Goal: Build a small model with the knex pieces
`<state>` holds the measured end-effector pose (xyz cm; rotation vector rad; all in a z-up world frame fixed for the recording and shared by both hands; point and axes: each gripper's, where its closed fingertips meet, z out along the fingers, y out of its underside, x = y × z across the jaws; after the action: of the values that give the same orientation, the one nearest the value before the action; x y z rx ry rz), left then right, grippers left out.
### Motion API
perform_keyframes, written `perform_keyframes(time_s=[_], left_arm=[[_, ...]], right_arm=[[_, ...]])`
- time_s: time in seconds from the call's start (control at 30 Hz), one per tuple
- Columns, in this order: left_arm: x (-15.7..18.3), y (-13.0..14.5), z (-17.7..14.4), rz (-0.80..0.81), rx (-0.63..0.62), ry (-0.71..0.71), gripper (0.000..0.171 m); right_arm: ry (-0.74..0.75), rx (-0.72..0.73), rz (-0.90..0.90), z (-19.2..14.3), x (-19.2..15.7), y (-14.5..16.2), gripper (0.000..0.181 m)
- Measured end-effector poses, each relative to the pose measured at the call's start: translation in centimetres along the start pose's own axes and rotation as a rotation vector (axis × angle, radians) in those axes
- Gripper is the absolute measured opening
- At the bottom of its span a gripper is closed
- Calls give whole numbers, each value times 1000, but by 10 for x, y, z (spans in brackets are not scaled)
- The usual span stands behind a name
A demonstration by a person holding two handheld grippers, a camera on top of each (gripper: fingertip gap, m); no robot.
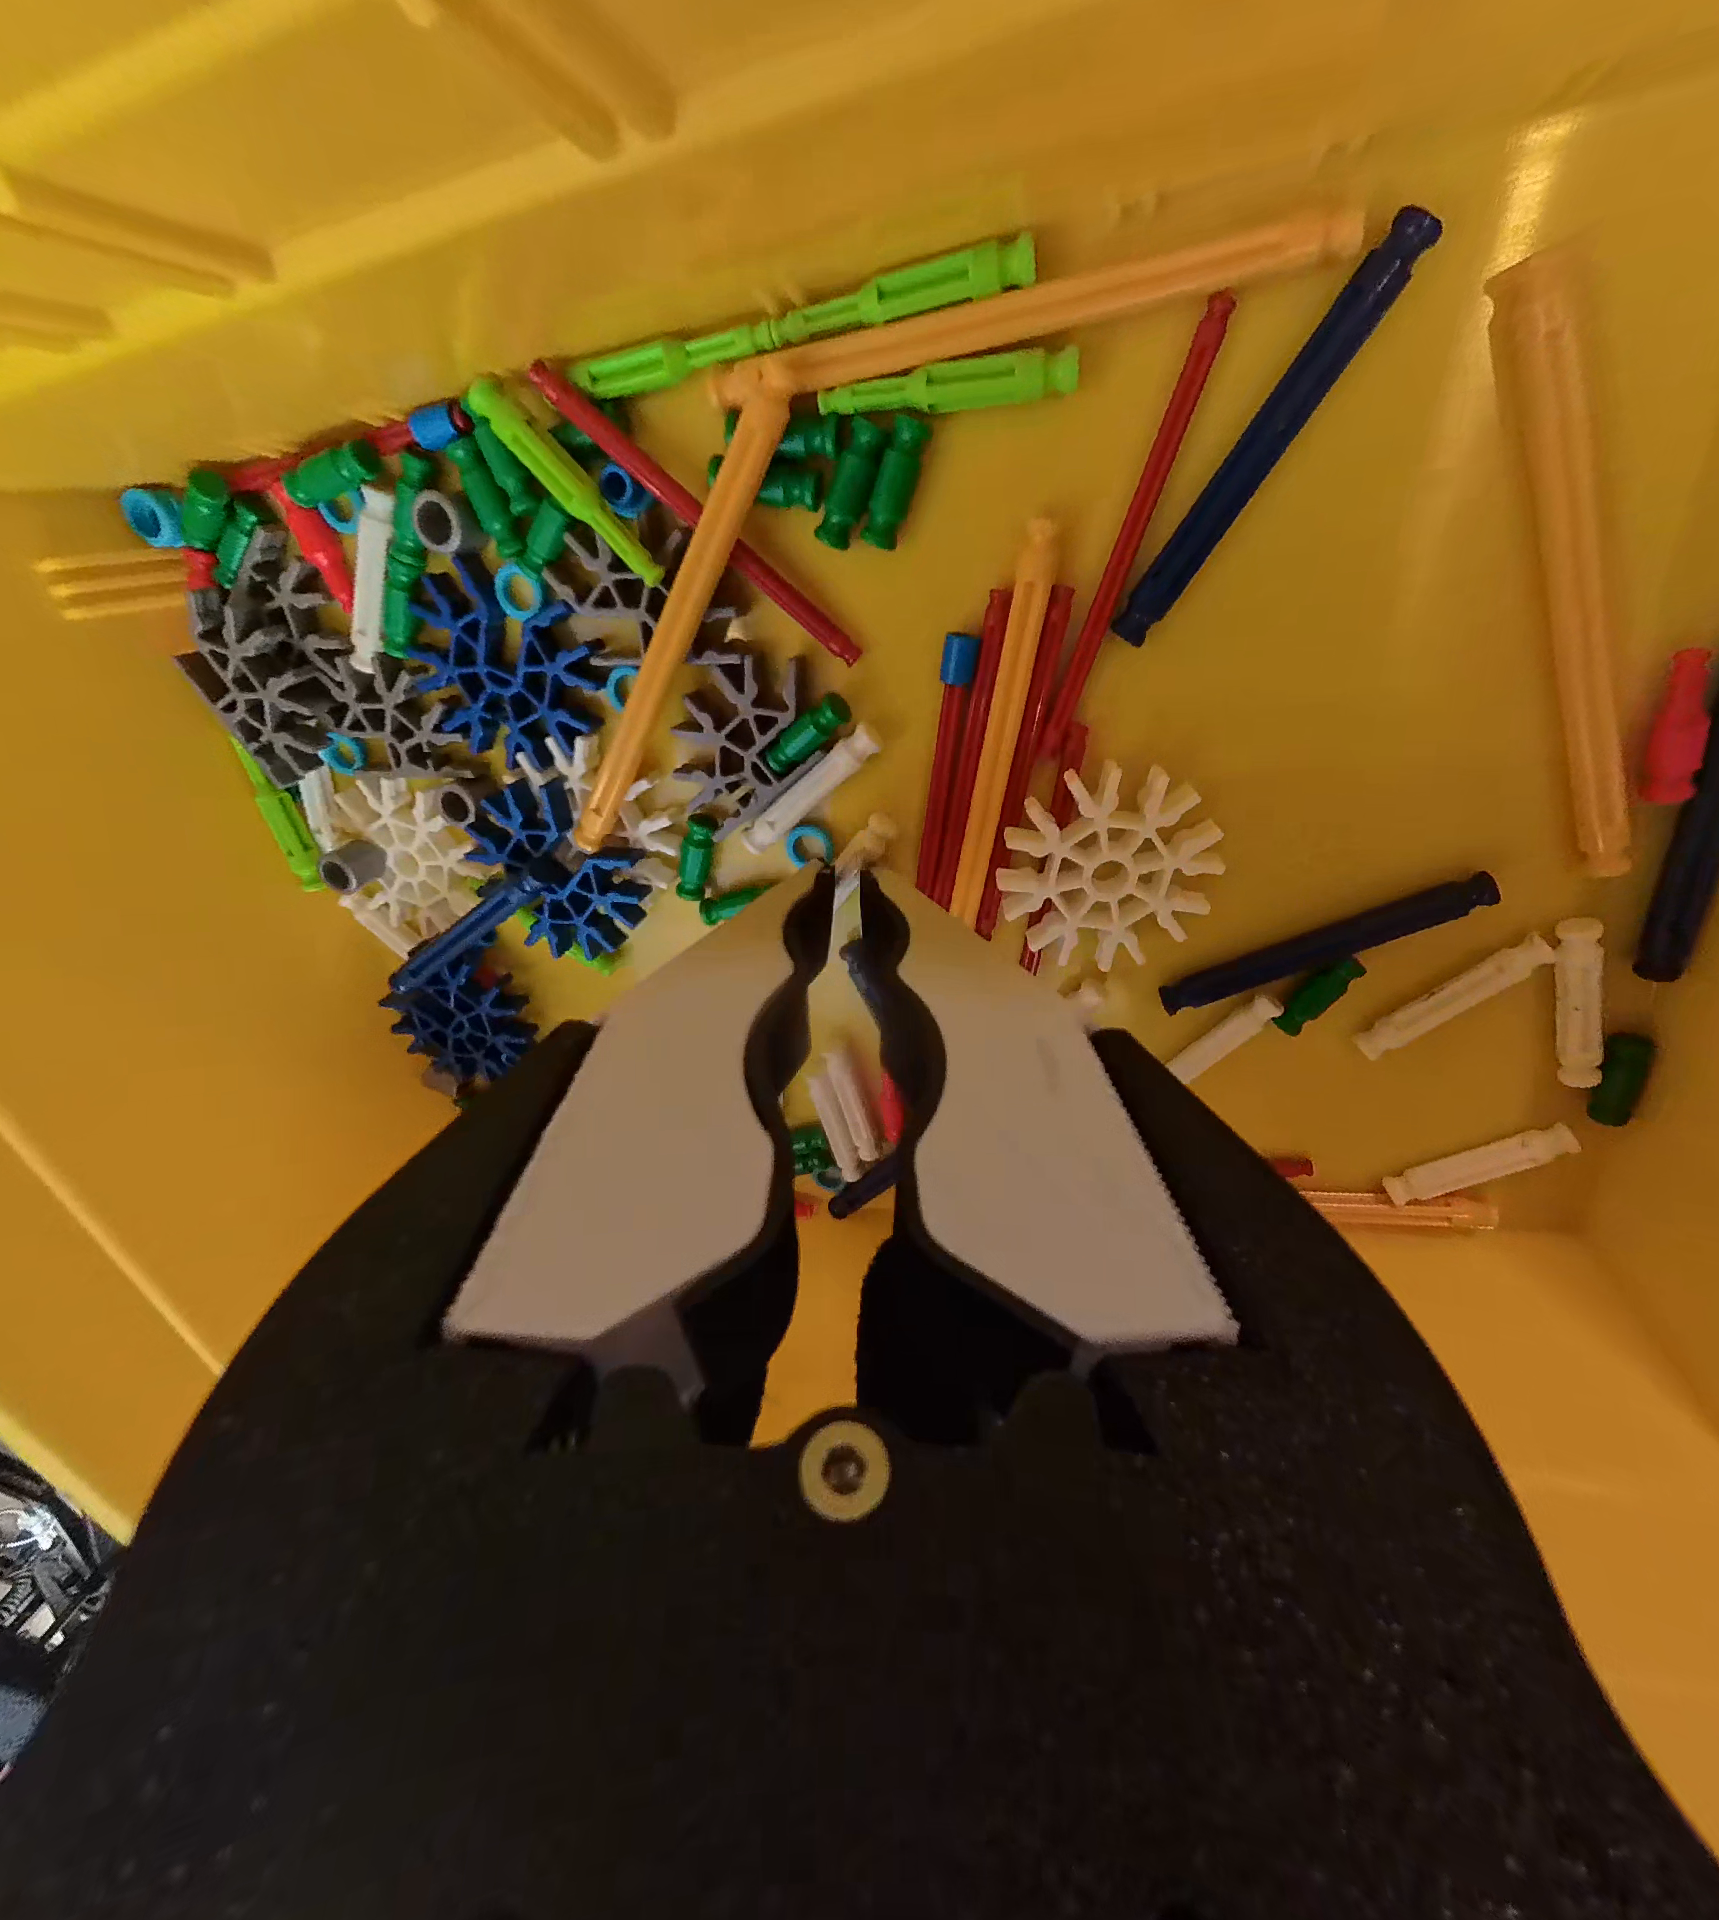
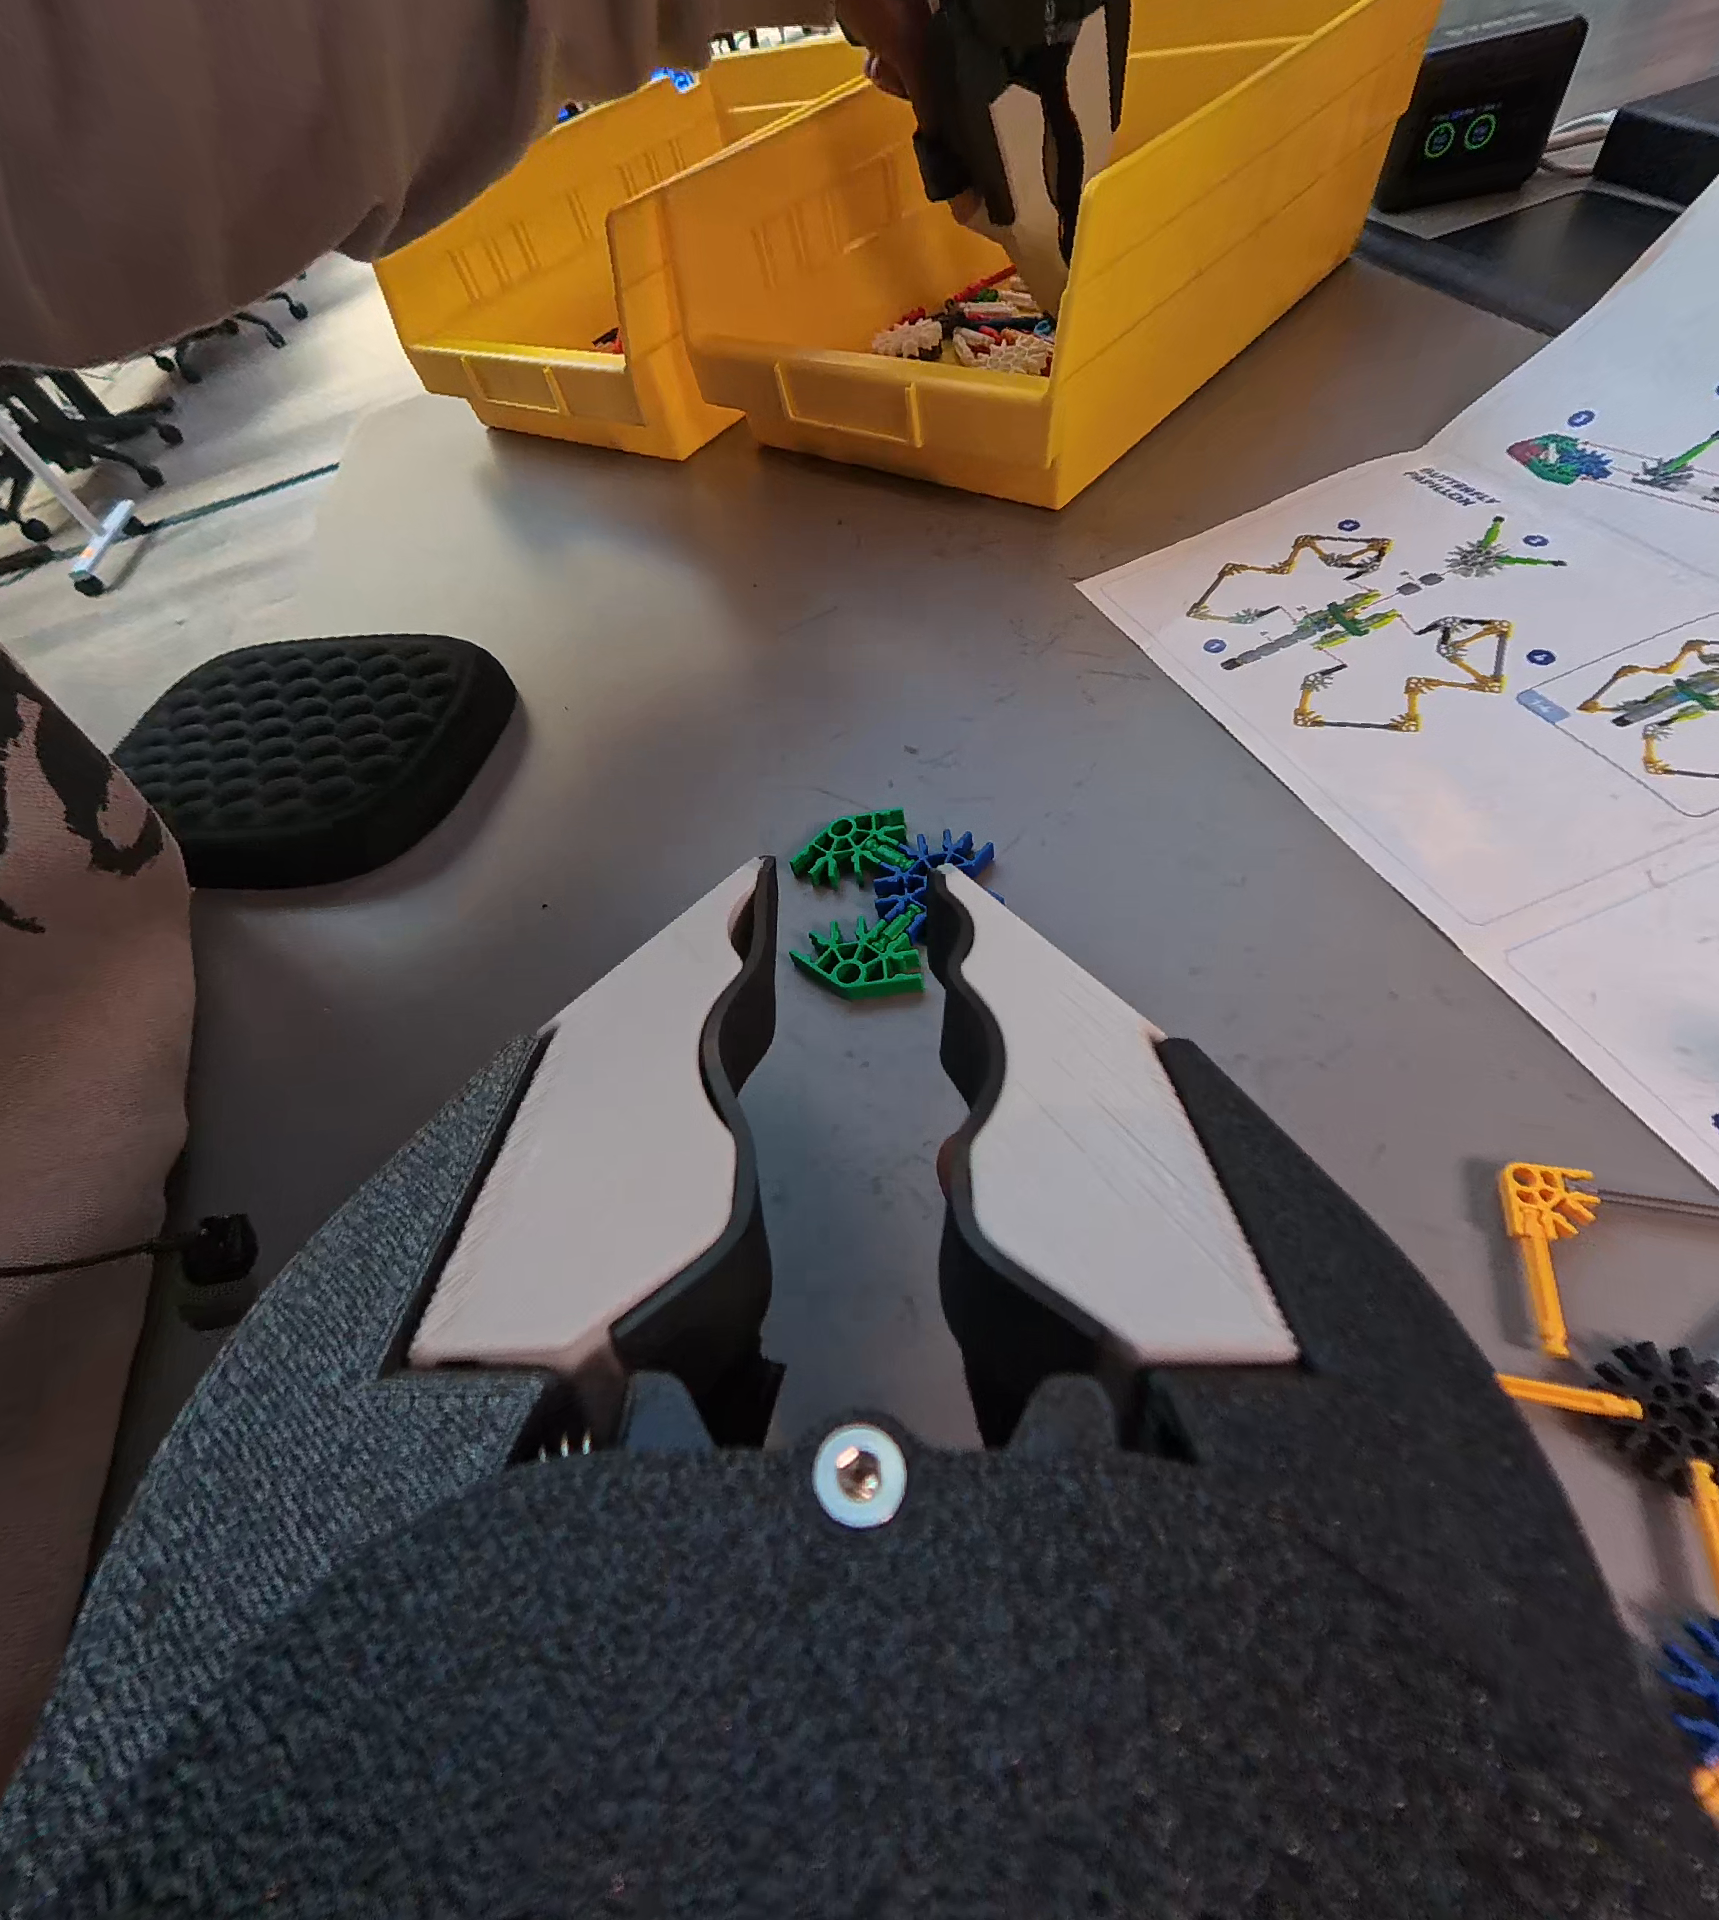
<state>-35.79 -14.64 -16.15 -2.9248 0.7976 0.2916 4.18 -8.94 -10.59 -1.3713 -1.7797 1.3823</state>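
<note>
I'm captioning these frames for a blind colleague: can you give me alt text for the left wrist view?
The left gripper reaches into a yellow bin, its tips nearly closed on a small pale rod. Below lie loose toy building pieces: a white snowflake connector, red rods, and a heap of blue and grey connectors.

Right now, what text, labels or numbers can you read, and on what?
Instruction sheet: small heading and step numbers, which I won't quote.
Black device: green dials on its screen, too small to read.
Bins: label slots blank.
</note>
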Motion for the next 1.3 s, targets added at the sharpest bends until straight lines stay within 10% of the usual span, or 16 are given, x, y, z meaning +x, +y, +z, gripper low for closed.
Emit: perform_keyframes(time_s=[0.43,0.6,0.77,0.97,1.3], left_arm=[[7,5,-3,-64,-53,92,6],[12,-33,-61,-122,136,-8,6],[117,-122,-126,21,429,75,6],[257,-187,-99,278,474,248,6],[299,-216,-60,435,365,314,6]], right_arm=[[10,-17,-24,0,0,3,27],[45,-12,-27,-1,6,1,27],[94,-20,-11,-2,15,3,27],[135,-39,-22,0,17,4,27],[166,-54,-76,-3,18,4,27]])
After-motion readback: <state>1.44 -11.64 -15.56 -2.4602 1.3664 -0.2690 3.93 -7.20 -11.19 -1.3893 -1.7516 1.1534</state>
